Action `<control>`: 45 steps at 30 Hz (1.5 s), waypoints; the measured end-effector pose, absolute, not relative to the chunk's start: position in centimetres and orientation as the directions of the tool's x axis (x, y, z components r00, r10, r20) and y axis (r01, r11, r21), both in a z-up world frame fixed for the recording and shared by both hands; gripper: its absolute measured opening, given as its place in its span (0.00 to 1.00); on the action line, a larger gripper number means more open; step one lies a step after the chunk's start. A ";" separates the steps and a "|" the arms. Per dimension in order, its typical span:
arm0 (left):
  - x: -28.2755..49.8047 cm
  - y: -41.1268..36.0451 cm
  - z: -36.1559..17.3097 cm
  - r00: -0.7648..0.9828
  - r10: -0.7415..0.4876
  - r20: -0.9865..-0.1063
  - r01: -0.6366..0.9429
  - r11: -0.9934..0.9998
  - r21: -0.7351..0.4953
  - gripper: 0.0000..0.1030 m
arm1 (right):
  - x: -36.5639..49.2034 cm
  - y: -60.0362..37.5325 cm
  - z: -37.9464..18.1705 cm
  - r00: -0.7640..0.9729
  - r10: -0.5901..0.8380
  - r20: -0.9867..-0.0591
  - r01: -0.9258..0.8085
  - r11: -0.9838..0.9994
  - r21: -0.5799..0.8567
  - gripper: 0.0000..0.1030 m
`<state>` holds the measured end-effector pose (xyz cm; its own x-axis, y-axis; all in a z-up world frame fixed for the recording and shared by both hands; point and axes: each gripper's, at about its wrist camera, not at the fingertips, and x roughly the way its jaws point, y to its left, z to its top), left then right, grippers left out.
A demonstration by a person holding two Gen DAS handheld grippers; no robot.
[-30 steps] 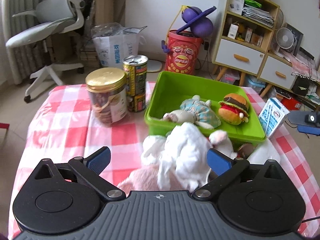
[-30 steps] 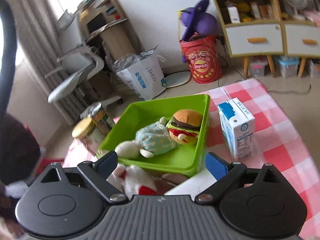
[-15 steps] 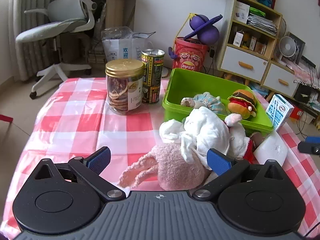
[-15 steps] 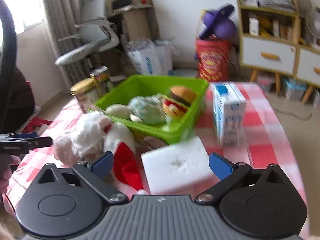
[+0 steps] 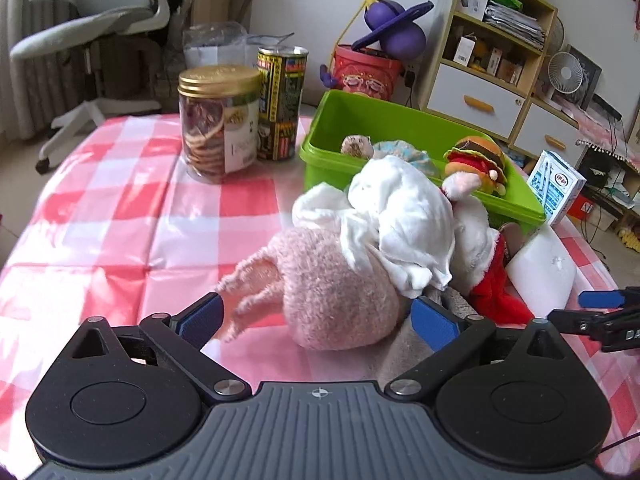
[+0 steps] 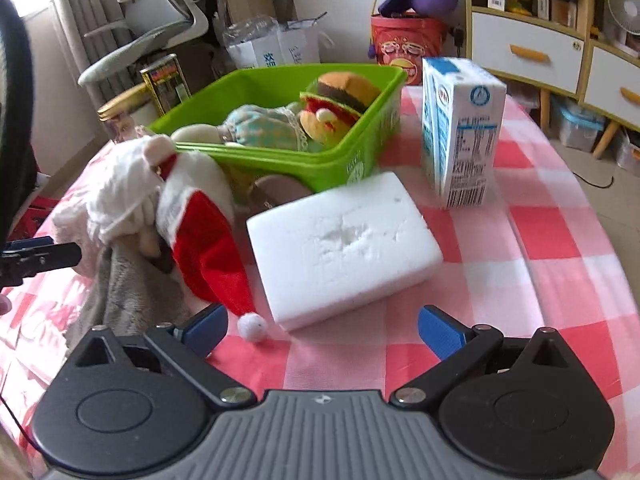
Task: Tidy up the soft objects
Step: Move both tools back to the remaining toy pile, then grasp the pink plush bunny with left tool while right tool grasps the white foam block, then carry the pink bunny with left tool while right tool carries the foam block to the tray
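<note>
Both my tongs are spread, holding nothing: left (image 5: 316, 316) at the pink plush (image 5: 336, 296), right (image 6: 322, 328) at the sponge (image 6: 344, 248). Next: pinch, carry to bin (image 6: 352, 160).

left gripper (image 5: 316, 318): jaws wide apart, pads pressing nothing, angled down at the table | right gripper (image 6: 322, 330): jaws wide apart, nothing gripped, angled down likewise | each gripper's tips show at the edge of the other's view | fingertip, probably the left hand (image 6: 4, 305), at frame edge
</note>
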<state>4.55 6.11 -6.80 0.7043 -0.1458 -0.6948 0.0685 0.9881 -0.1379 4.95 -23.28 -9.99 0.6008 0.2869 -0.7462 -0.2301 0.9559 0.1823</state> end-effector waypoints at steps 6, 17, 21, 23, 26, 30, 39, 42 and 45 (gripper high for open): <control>4.8 6.5 -6.8 0.691 -0.158 -0.706 0.034 0.982 -0.187 0.81 | 5.7 -24.0 -10.2 0.606 0.284 -0.743 -0.156 0.958 0.239 0.78; 5.1 7.1 -6.7 0.669 -0.221 -0.709 0.037 0.963 -0.266 0.57 | 7.2 -26.0 -10.2 0.596 0.330 -0.733 0.004 0.911 0.413 0.75; 4.9 7.0 -6.7 0.670 -0.226 -0.707 0.043 0.963 -0.268 0.52 | 7.2 -26.8 -10.2 0.596 0.358 -0.719 0.050 0.877 0.479 0.70; 4.9 7.0 -6.6 0.672 -0.227 -0.705 0.044 0.963 -0.267 0.48 | 7.2 -27.2 -10.2 0.597 0.364 -0.715 0.075 0.862 0.502 0.64; 4.8 6.8 -6.4 0.674 -0.216 -0.707 0.042 0.966 -0.255 0.44 | 7.2 -27.9 -10.4 0.600 0.379 -0.705 0.119 0.829 0.547 0.49; 4.8 6.6 -6.1 0.674 -0.203 -0.710 0.040 0.970 -0.239 0.40 | 7.4 -28.4 -10.6 0.586 0.387 -0.712 0.155 0.808 0.568 0.28; 4.8 7.0 -4.7 0.635 -0.205 -0.745 0.006 0.966 -0.260 0.30 | 7.4 -28.7 -9.8 0.559 0.420 -0.715 0.175 0.783 0.597 0.03; 4.7 7.2 -4.2 0.628 -0.197 -0.753 -0.008 0.966 -0.260 0.29 | 7.2 -29.0 -9.3 0.550 0.426 -0.718 0.190 0.774 0.604 0.00; 4.7 7.2 -3.8 0.607 -0.172 -0.776 -0.028 0.971 -0.238 0.29 | 6.9 -29.3 -9.0 0.528 0.422 -0.737 0.220 0.770 0.599 0.00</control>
